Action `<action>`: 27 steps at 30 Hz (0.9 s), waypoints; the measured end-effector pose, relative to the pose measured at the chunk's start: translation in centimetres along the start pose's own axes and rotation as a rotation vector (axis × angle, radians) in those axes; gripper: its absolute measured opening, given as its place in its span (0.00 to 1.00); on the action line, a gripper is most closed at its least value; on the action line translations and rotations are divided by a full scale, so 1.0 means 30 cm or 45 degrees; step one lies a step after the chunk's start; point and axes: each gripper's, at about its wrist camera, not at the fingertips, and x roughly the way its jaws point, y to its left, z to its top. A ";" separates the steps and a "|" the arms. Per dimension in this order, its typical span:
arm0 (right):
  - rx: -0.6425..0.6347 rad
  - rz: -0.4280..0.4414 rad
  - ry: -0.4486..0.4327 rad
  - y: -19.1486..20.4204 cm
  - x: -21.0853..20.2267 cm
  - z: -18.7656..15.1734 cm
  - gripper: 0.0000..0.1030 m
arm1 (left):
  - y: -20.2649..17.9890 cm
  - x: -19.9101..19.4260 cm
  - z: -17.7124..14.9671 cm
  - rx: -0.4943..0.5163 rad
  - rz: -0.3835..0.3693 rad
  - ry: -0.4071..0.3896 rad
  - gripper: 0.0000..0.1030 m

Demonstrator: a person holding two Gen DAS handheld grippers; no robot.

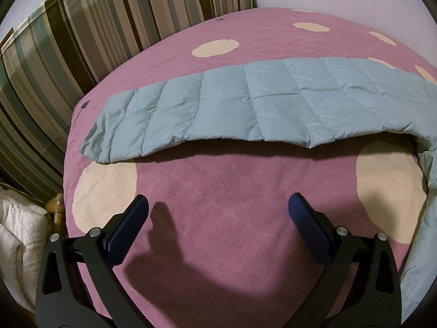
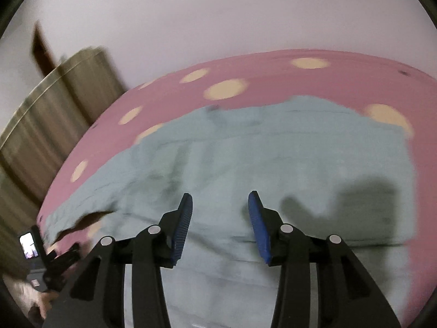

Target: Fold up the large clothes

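Note:
A light blue quilted jacket lies on a pink bedspread with cream dots. In the left wrist view its sleeve [image 1: 232, 109] stretches flat across the bed, and more of it runs down the right edge. My left gripper [image 1: 218, 205] is open and empty, over bare bedspread [image 1: 218, 186] short of the sleeve. In the right wrist view, which is blurred, the jacket body [image 2: 273, 164] fills the middle. My right gripper [image 2: 220, 205] is open and empty above it. The left gripper [image 2: 60, 268] shows at the lower left there.
Striped curtains [image 1: 68, 54] hang beyond the bed's far left side. White folded bedding [image 1: 19, 232] and a wooden post [image 1: 56, 205] sit at the bed's left edge. A plain wall [image 2: 218, 13] stands behind the bed. A small lit screen [image 2: 28, 246] sits at lower left.

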 end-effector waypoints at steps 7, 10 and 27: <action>0.370 -0.208 -0.088 -0.471 -0.114 0.022 0.10 | 0.003 -0.002 0.001 0.010 0.010 -0.001 0.98; 0.389 -0.234 -0.061 -0.540 -0.072 0.004 0.08 | 0.002 -0.001 0.002 0.021 0.021 -0.003 0.98; 0.386 -0.256 -0.039 -0.572 0.056 0.111 0.07 | -0.011 -0.008 0.008 0.045 0.057 -0.010 0.98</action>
